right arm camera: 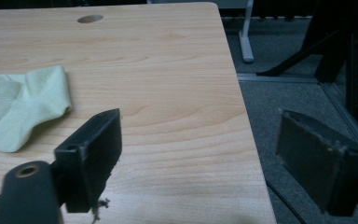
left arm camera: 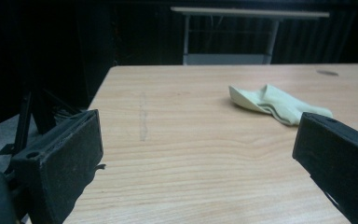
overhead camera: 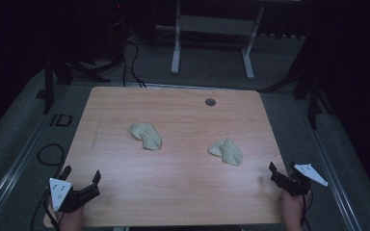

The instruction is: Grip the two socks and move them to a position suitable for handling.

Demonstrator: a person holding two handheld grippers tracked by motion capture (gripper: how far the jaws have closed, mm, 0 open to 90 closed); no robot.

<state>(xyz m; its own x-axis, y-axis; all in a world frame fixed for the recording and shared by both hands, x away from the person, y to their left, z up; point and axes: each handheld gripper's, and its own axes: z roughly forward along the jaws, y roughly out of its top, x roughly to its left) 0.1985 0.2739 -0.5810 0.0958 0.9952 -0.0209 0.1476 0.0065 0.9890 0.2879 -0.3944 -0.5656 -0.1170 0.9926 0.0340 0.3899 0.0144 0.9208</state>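
High view has both my grippers, left gripper (overhead camera: 81,180) and right gripper (overhead camera: 279,176), wide open and empty at the near edge; both socks, left sock (overhead camera: 146,135) and right sock (overhead camera: 226,151), lie untouched, apart.

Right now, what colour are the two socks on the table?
Both socks are pale yellowish green, plain, no pattern. The left gripper view shows the colour best.

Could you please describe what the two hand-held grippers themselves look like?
Both are black with two blocky, flat-faced jaws. The left hand-held gripper and the right hand-held gripper each carry a pale three-cornered plate on top; the left plate has small dark dots. A dark cable trails from each.
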